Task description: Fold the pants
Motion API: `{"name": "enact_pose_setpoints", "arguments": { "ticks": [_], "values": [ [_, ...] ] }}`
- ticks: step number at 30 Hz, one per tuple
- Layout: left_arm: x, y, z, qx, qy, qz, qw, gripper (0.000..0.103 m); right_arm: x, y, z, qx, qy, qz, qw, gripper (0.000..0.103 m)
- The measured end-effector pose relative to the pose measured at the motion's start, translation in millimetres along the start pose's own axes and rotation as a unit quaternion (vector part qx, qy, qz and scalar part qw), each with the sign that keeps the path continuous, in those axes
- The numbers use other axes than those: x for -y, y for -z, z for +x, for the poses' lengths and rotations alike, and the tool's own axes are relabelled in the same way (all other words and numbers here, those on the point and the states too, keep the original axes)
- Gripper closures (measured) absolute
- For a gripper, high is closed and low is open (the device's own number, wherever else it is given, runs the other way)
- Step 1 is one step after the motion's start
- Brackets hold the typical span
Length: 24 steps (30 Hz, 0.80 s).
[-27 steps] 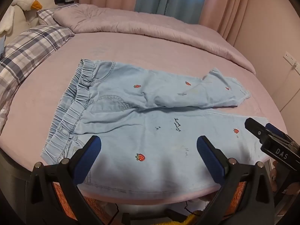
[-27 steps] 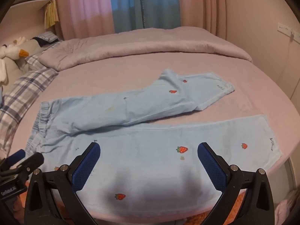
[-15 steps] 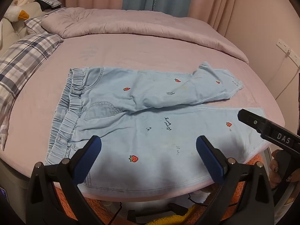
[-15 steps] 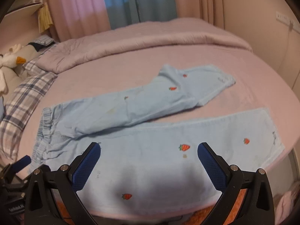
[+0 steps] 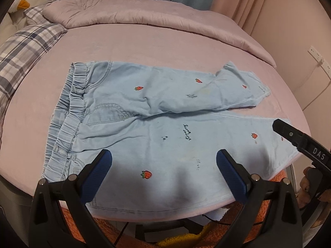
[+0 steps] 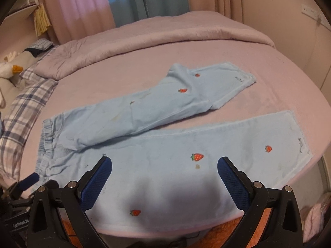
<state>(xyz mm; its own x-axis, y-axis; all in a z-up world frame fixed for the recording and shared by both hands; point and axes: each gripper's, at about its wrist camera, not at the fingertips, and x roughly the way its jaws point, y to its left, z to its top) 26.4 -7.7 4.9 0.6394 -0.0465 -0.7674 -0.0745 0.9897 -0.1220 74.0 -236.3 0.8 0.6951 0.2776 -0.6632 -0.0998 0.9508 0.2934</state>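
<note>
with the left gripper point(image 5: 164, 160) and right gripper point(image 6: 164, 167) both spread apart and empty above the pants point(image 5: 165, 124) lying flat on the bed point(image 5: 144, 45), best pinch the near leg's edge evenly and carry it over the far leg.

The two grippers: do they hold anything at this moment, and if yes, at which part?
Nothing is held. The left gripper and the right gripper both hang open above the light blue pants, which lie spread on the bed, untouched.
</note>
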Motion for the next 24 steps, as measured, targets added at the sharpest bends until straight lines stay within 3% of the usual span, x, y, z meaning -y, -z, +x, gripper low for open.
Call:
{"name": "enact_pose_setpoints", "arguments": {
  "ticks": [12, 24],
  "values": [
    [-9, -4, 8, -0.046, -0.001, -0.018, 0.9988, 0.002, -1, -5, 12, -0.029, 0.004, -0.012, 1.000, 0.007],
    [-3, -6, 14, -0.058, -0.010, -0.004, 0.9983, 0.003, 4, -4, 16, -0.024, -0.007, -0.007, 1.000, 0.007]
  ]
}}
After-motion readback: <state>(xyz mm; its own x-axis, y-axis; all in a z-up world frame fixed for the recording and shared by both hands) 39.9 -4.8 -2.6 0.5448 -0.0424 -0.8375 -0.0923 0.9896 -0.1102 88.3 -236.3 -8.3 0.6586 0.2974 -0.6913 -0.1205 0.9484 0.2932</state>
